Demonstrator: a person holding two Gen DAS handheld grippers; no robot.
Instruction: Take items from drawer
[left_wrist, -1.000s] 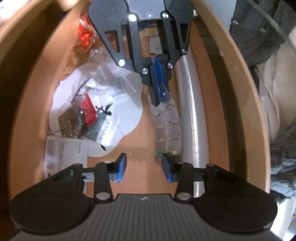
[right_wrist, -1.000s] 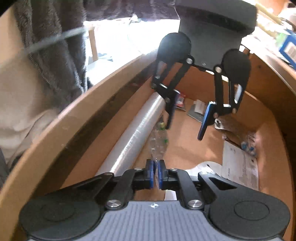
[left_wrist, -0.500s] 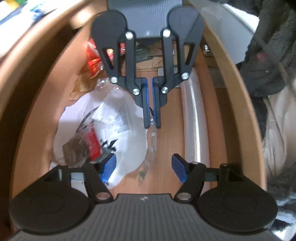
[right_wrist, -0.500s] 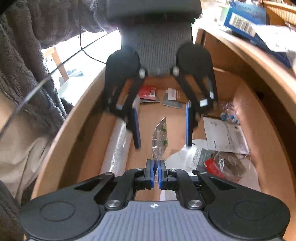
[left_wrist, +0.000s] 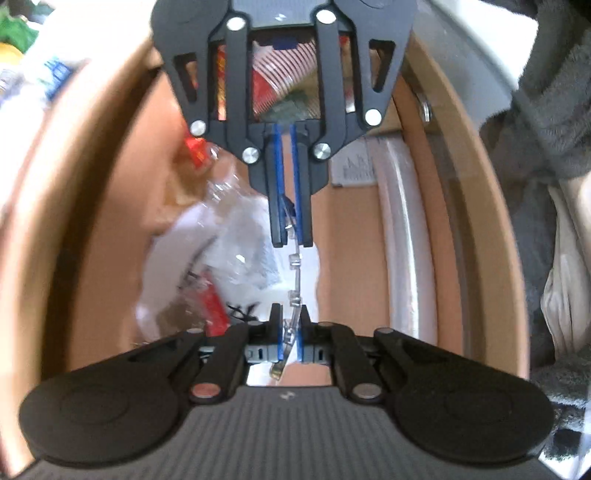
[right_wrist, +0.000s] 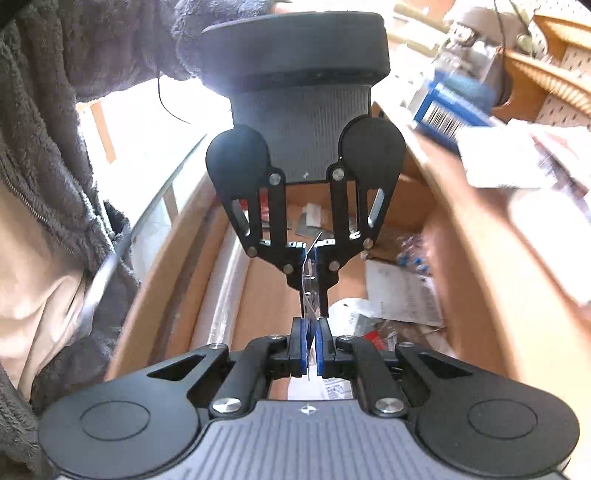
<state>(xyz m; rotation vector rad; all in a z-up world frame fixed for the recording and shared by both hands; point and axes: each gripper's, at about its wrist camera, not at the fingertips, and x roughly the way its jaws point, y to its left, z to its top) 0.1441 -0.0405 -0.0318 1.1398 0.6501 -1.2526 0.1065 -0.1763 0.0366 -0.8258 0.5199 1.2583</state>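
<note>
While both grippers pinch 1 clear strip (left_wrist: 294, 275), the drawer (left_wrist: 351, 266) holds packets (left_wrist: 212, 306) and a roll (left_wrist: 404, 236).

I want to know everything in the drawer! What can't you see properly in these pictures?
- Left wrist view: the right gripper covers the drawer's far end.
- Left wrist view: the clear strip's contents are too small.
- Right wrist view: the desk clutter is blurred.

Bright daylight on pale floor (right_wrist: 147, 155) beyond tool; cluttered tabletop (right_wrist: 491, 162) at right, pegboard wall (right_wrist: 561, 110) behind.
</note>
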